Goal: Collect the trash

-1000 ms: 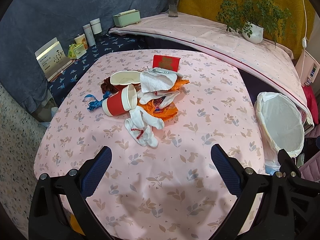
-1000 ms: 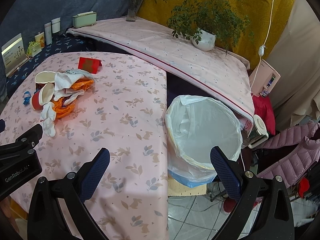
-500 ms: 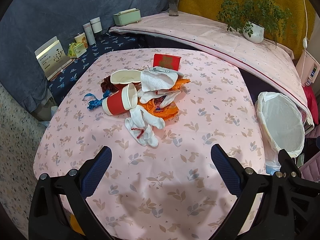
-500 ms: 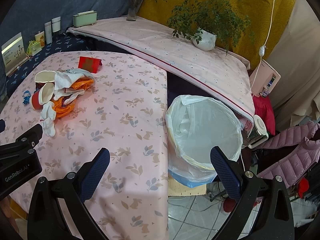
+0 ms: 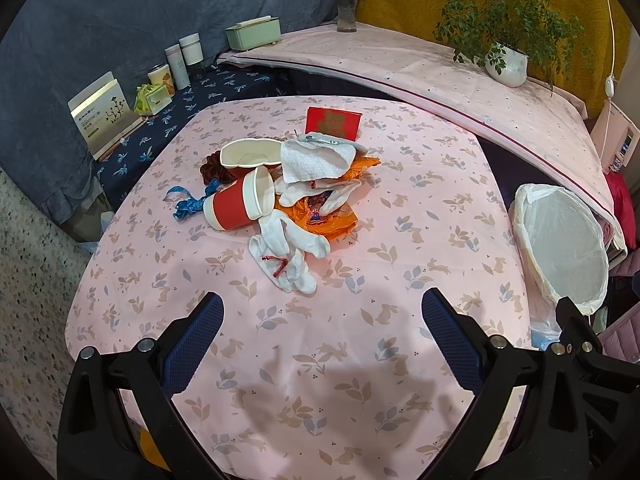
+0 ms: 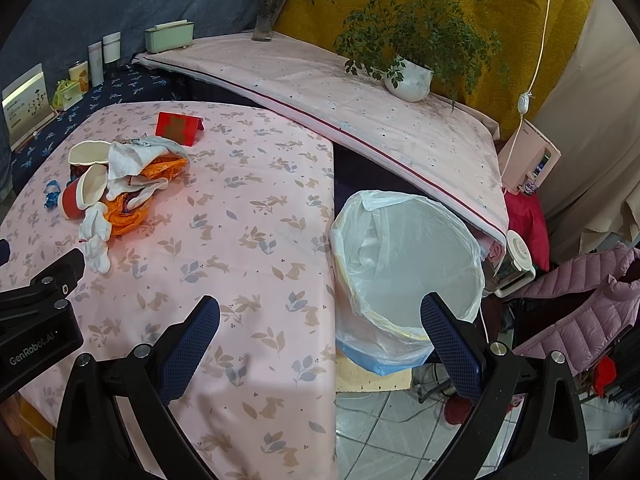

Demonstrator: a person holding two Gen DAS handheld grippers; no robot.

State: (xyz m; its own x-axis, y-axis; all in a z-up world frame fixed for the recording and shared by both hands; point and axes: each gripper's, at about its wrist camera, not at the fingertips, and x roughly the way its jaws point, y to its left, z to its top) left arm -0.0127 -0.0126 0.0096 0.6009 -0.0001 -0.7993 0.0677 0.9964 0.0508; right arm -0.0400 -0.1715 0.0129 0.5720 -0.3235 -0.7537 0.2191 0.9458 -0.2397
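A heap of trash lies mid-table: a red paper cup (image 5: 236, 206) on its side, a white bowl (image 5: 250, 152), crumpled white tissue (image 5: 316, 160), an orange wrapper (image 5: 328, 216), white socks (image 5: 288, 256), a blue ribbon (image 5: 186, 204) and a red card (image 5: 333, 123). The same heap shows at the left of the right wrist view, around the red paper cup (image 6: 78, 198). A bin lined with a white bag (image 6: 408, 264) stands beside the table's right edge. My left gripper (image 5: 322, 326) is open, held short of the socks. My right gripper (image 6: 320, 326) is open over the table edge near the bin.
The table (image 5: 360, 380) wears a pink leaf-print cloth. Behind it runs a pink-covered ledge (image 5: 420, 68) with a potted plant (image 5: 506, 66), a flower vase (image 5: 347, 12) and a green box (image 5: 253, 37). Bottles and a calendar stand on the dark blue bench (image 5: 168, 120). Tiled floor and a pink jacket (image 6: 580, 320) lie right.
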